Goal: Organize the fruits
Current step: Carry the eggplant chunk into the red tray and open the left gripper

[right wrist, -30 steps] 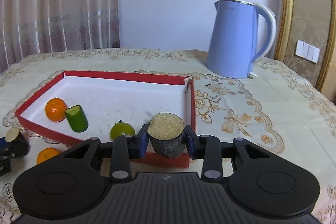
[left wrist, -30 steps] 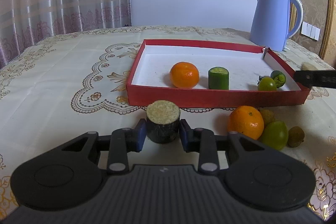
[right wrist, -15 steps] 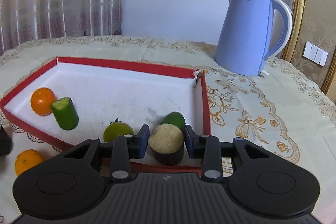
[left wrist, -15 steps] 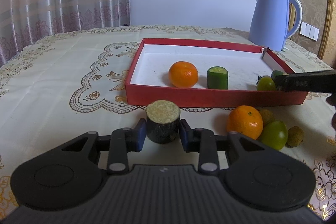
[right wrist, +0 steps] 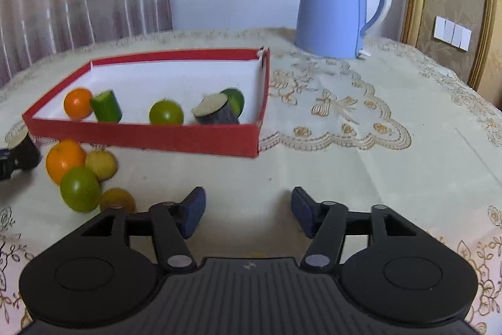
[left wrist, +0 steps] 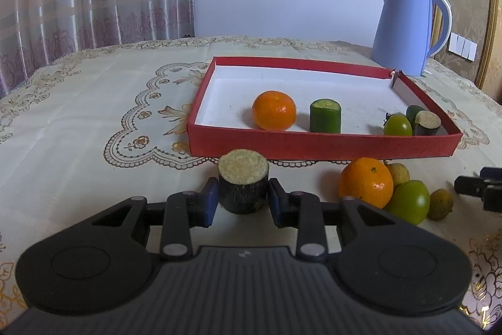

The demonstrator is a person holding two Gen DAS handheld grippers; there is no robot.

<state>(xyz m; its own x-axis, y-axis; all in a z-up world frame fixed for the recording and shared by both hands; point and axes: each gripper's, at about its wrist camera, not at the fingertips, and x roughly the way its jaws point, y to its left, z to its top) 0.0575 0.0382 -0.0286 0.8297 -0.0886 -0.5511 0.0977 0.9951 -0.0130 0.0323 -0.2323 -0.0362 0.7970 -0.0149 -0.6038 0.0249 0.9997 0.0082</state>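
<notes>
1. Now the left gripper [left wrist: 242,200] has its fingers clamped on a dark sugarcane chunk [left wrist: 243,179] above the worktop [left wrist: 94,121].
2. Right gripper [right wrist: 248,211]: fingers just opened, empty; another chunk [right wrist: 216,110] lies inside the red tray [right wrist: 150,135].

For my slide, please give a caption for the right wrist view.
Open right hand-held gripper above the tablecloth, with a dark sugarcane piece lying tilted in the red box.
</notes>
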